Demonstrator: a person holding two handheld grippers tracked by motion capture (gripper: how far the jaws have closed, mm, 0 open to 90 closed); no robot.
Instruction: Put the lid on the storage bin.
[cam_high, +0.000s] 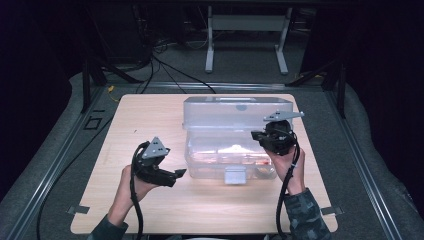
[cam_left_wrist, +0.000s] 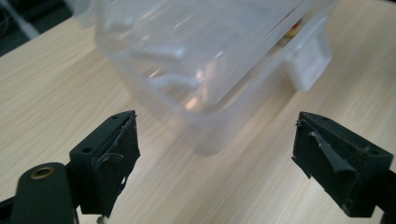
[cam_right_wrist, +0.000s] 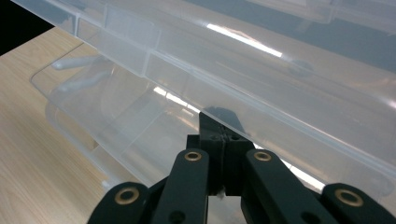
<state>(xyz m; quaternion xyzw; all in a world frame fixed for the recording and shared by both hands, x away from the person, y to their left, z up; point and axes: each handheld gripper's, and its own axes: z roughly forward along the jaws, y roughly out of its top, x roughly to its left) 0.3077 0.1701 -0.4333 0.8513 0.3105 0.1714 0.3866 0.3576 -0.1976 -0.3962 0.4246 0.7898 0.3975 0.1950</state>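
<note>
Clear plastic box (cam_high: 230, 157) sits mid-surface (cam_high: 150, 115), lid (cam_high: 237, 111) swung up at its 12 o'clock side, white latch (cam_high: 235, 175) at 6 o'clock. Left gripper (cam_high: 177, 173) at the box's 9 o'clock, jaws wide apart, empty, just beside the box corner (cam_left_wrist: 205, 140), not touching. Right gripper (cam_high: 256, 135) at 3 o'clock, jaws pressed together against the lid (cam_right_wrist: 261, 84) edge; can't tell if the edge is pinched between them. Small reddish items inside the box, too blurred to identify.

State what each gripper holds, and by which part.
The right tongs are shut on the edge of the clear box's raised lid. The left tongs are open, holding nothing, beside the box.
</note>
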